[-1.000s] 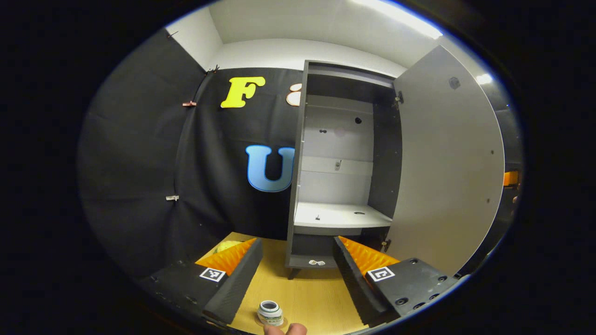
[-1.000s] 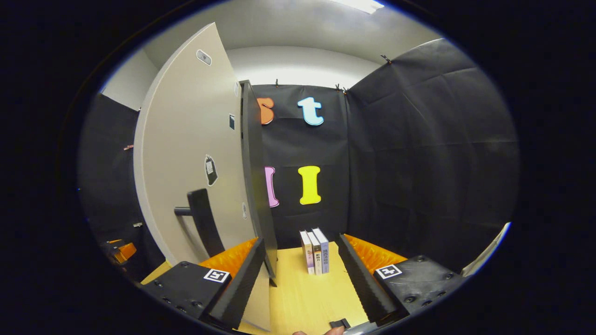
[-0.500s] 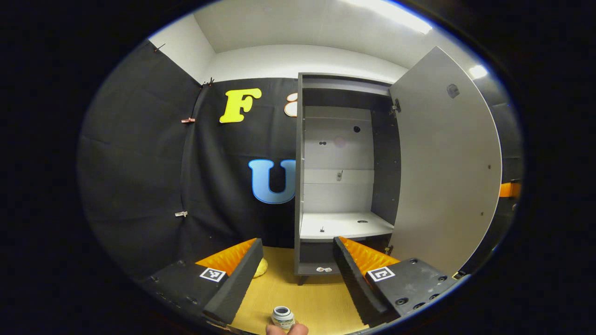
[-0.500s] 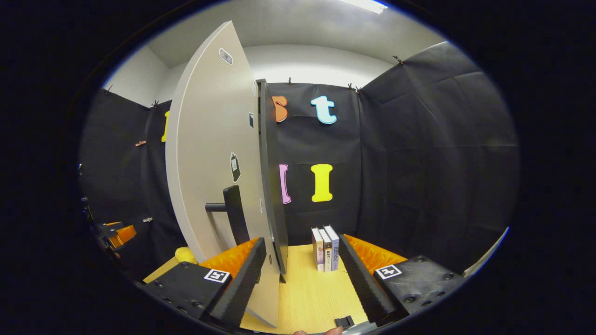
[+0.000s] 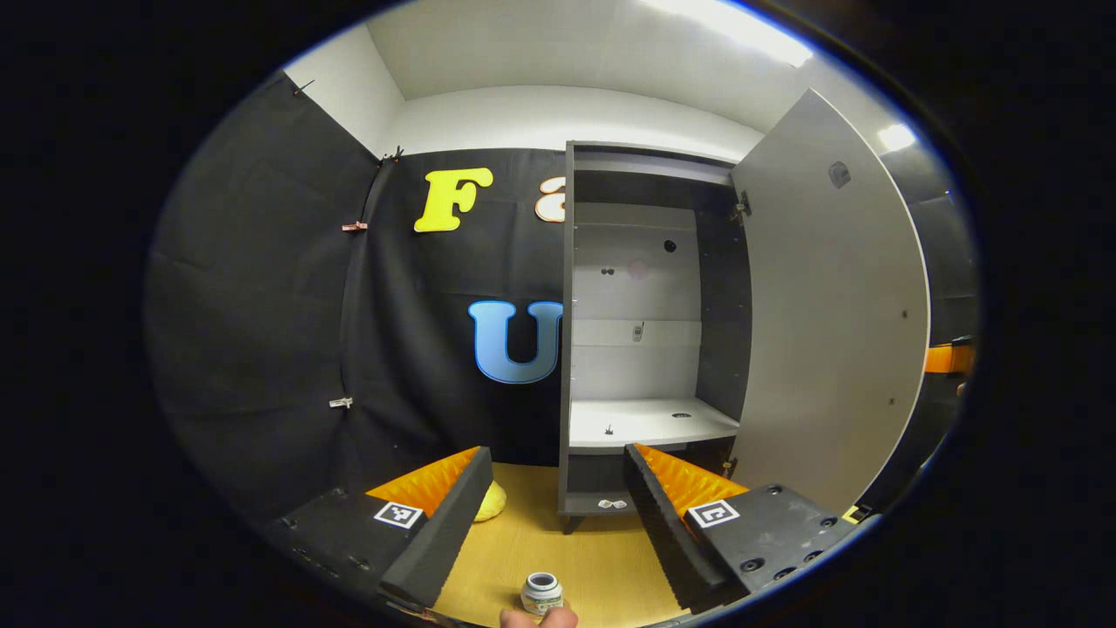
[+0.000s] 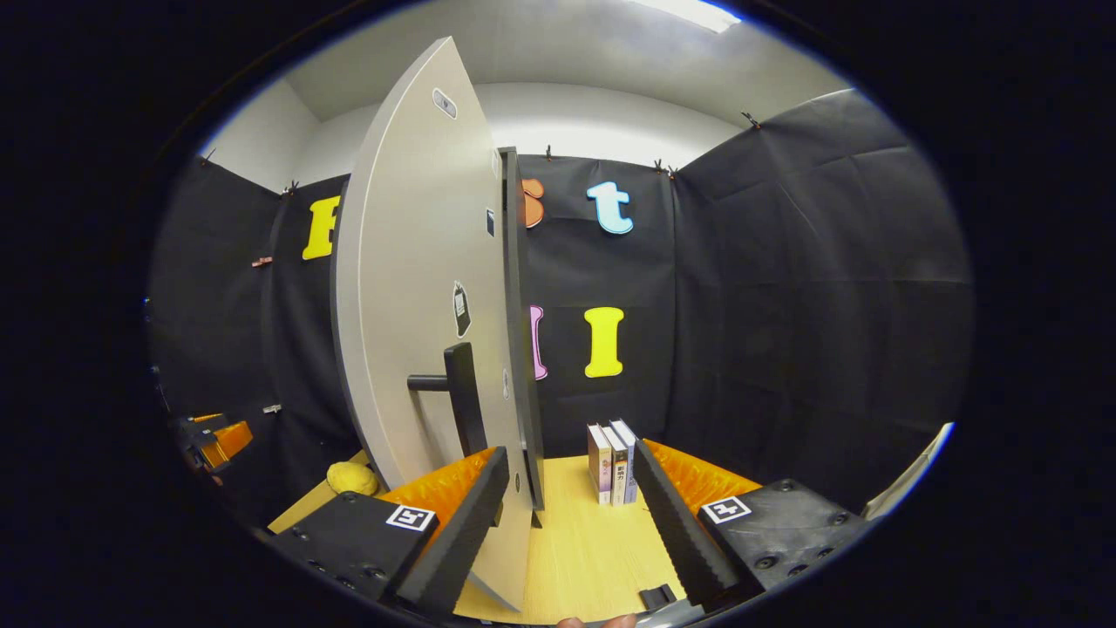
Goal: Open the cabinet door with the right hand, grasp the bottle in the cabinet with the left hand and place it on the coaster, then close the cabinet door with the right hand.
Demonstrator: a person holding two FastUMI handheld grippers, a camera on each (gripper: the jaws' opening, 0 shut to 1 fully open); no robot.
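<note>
The small bottle (image 5: pixel 541 593) with a grey cap stands upright on the wooden table (image 5: pixel 602 558), at the bottom of the left gripper view, just behind a fingertip (image 5: pixel 536 617). My left gripper (image 5: pixel 554 523) is open above and beyond it, holding nothing. The cabinet (image 5: pixel 636 349) stands open ahead, its white shelf (image 5: pixel 649 423) bare. Its pale door (image 5: pixel 828 331) is swung out to the right. In the right gripper view my right gripper (image 6: pixel 567 523) is open facing the door (image 6: pixel 418 288) nearly edge-on. The dark handle (image 6: pixel 459 397) is above its left finger (image 6: pixel 453 541).
Three books (image 6: pixel 615 462) stand upright on the table beside the cabinet's side panel (image 6: pixel 520 349). A yellow soft object (image 6: pixel 351 477) lies on the table left of the door, also seen as a yellow lump (image 5: pixel 490 501). The other gripper (image 6: pixel 218 436) shows far left.
The left gripper has drawn back, so the bottle sits lower in its view. The right gripper has shifted along the door's outer face, which now looks more edge-on, and the yellow object came into sight.
</note>
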